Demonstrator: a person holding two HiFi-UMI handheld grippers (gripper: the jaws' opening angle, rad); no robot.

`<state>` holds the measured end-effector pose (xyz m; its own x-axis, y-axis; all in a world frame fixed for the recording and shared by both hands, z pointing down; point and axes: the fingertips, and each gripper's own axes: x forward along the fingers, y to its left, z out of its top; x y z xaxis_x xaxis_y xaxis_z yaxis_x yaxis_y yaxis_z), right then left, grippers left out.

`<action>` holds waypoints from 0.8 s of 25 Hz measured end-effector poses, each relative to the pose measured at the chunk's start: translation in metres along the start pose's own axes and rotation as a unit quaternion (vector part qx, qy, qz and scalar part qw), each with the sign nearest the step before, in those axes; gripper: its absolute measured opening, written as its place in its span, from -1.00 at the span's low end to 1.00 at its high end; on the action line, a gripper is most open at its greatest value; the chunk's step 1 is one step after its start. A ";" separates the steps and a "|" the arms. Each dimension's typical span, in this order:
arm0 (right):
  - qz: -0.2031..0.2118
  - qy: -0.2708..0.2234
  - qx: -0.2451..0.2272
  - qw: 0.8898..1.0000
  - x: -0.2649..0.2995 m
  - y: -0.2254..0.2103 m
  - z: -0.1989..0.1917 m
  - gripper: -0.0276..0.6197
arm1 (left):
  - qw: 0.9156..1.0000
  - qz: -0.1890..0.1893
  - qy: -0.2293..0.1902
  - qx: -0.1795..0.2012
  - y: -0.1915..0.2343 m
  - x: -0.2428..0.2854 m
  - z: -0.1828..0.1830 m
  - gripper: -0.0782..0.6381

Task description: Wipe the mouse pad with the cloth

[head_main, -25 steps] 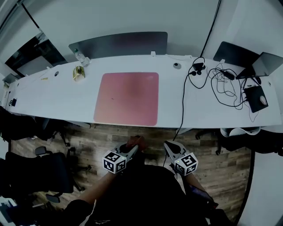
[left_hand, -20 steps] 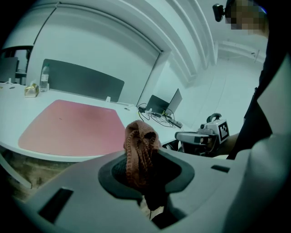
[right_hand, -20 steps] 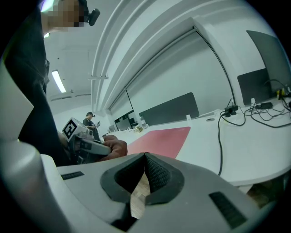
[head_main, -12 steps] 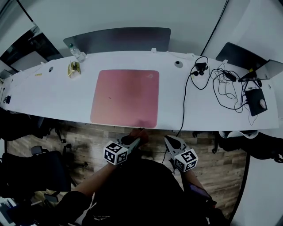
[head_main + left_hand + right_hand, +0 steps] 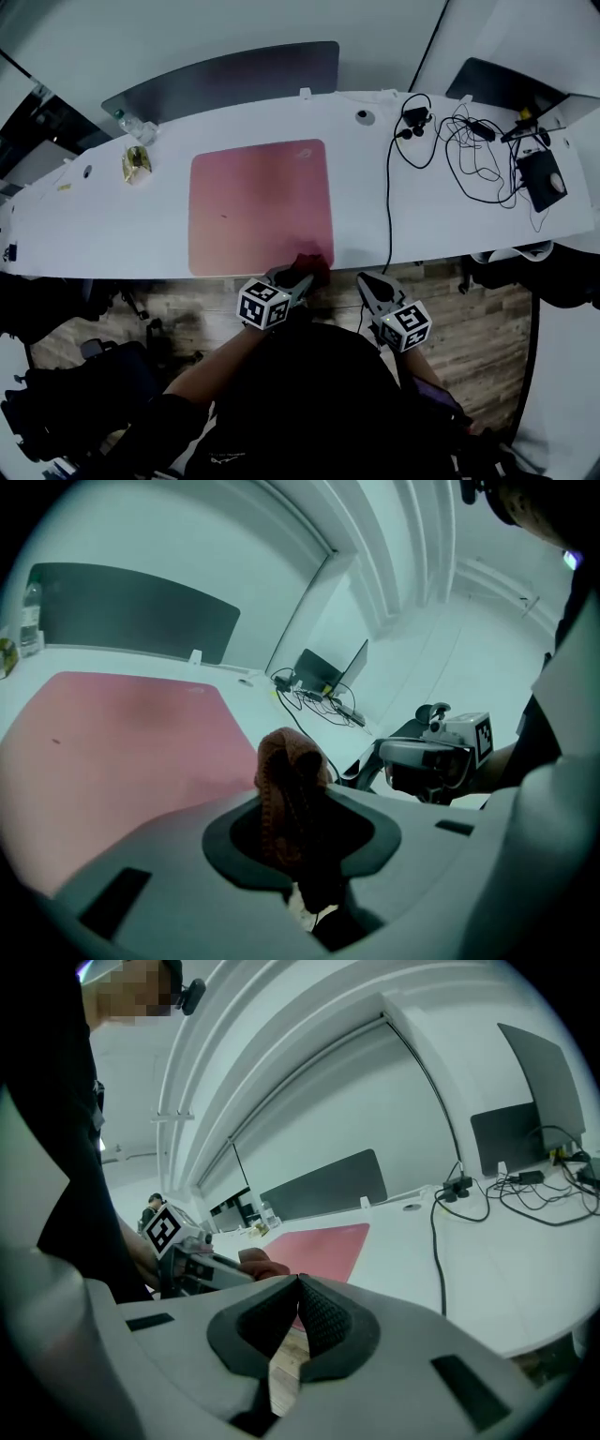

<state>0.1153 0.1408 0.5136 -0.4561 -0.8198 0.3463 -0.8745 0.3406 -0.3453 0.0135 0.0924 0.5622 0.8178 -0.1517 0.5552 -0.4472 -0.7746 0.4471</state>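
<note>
The pink mouse pad (image 5: 261, 206) lies flat on the white desk (image 5: 112, 234), left of centre. My left gripper (image 5: 300, 279) is at the desk's front edge by the pad's near right corner, shut on a reddish-brown cloth (image 5: 311, 265). In the left gripper view the bunched cloth (image 5: 289, 785) sticks up between the jaws, with the pad (image 5: 112, 733) ahead. My right gripper (image 5: 368, 285) hovers over the floor just short of the desk, shut and empty; its tips meet (image 5: 298, 1283). The right gripper view shows the pad (image 5: 328, 1244) and the cloth (image 5: 261, 1264) to its left.
A tangle of black cables (image 5: 469, 155), a laptop (image 5: 574, 114) and a black device (image 5: 542, 180) fill the desk's right end. One cable (image 5: 387, 216) runs over the front edge. A gold object (image 5: 134, 162) and a bottle (image 5: 131, 127) stand at back left. Dark divider panel (image 5: 225, 80) behind.
Both grippers have moved forward toward the desk. The left one, still holding the cloth, has gone from over the floor to the pad's near right corner.
</note>
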 end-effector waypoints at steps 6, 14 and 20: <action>-0.021 0.006 0.008 1.000 0.005 -0.005 -0.001 -0.83 | 0.999 -0.004 0.046 0.001 0.012 0.025 -0.008 -0.50; -0.050 0.007 0.021 0.999 0.008 -0.011 0.000 -0.83 | 0.996 -0.025 0.087 0.016 0.024 0.061 0.004 -0.50; -0.053 0.010 0.025 0.998 0.013 -0.011 0.001 -0.83 | 0.989 0.000 0.144 0.039 0.039 0.084 -0.004 -0.50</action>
<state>0.1188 0.1262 0.5212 -0.3641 -0.8411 0.4001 -0.9090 0.2275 -0.3491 0.0630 0.0526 0.6290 0.6766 0.0209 0.7360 -0.4081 -0.8214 0.3985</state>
